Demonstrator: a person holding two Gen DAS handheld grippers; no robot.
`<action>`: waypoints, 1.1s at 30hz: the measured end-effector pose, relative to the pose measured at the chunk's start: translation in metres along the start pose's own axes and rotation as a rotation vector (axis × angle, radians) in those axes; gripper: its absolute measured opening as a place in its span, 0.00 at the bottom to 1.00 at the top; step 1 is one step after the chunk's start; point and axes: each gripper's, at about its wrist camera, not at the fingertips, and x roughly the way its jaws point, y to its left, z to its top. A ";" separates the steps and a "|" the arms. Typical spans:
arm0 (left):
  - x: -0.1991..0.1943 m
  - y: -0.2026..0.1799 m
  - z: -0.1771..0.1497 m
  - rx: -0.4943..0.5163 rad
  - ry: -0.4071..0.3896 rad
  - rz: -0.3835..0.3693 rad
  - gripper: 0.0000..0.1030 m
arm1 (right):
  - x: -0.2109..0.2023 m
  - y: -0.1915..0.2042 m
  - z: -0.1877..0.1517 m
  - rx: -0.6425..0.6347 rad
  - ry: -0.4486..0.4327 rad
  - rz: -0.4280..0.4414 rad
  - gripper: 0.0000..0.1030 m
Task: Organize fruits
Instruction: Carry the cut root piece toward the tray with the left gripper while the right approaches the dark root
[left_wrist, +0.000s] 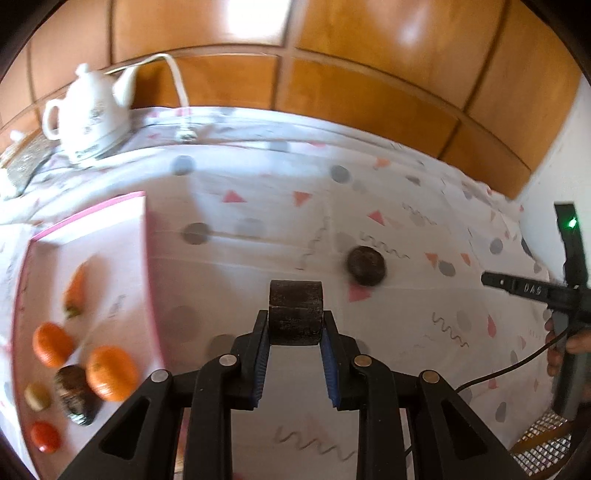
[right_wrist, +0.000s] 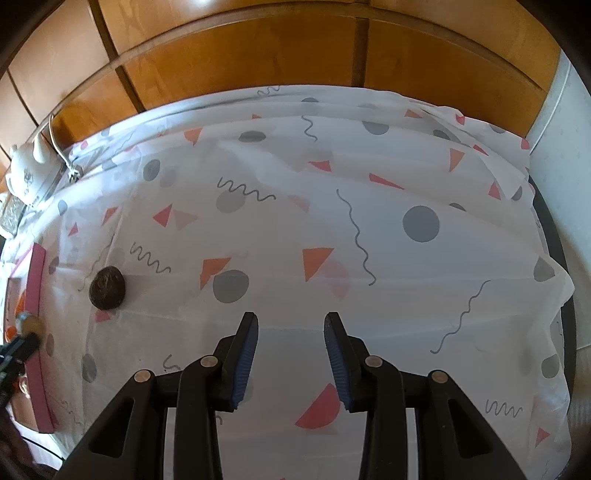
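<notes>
Above the patterned white tablecloth (left_wrist: 280, 206), the left gripper (left_wrist: 295, 332) clamps a dark brown round fruit (left_wrist: 294, 312); the right gripper (right_wrist: 291, 334) hangs wide open, holding nothing.

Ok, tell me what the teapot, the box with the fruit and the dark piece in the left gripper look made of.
Teapot: glazed ceramic, probably; white, glossy, printed motif. Box: looks like cardboard, matte pale inside with thin pink edges. Dark piece held in the left gripper: rough, matte, brown-black rind with a flat side; real or imitation fruit, the blur leaves it open.
</notes>
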 end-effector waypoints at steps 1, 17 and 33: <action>-0.005 0.006 -0.001 -0.012 -0.010 0.007 0.25 | 0.002 0.002 -0.001 -0.009 0.002 -0.005 0.36; -0.084 0.111 -0.026 -0.197 -0.166 0.150 0.25 | 0.020 0.043 -0.016 -0.162 0.015 0.003 0.36; -0.102 0.170 -0.066 -0.326 -0.168 0.218 0.25 | 0.030 0.100 -0.011 -0.119 0.040 0.128 0.46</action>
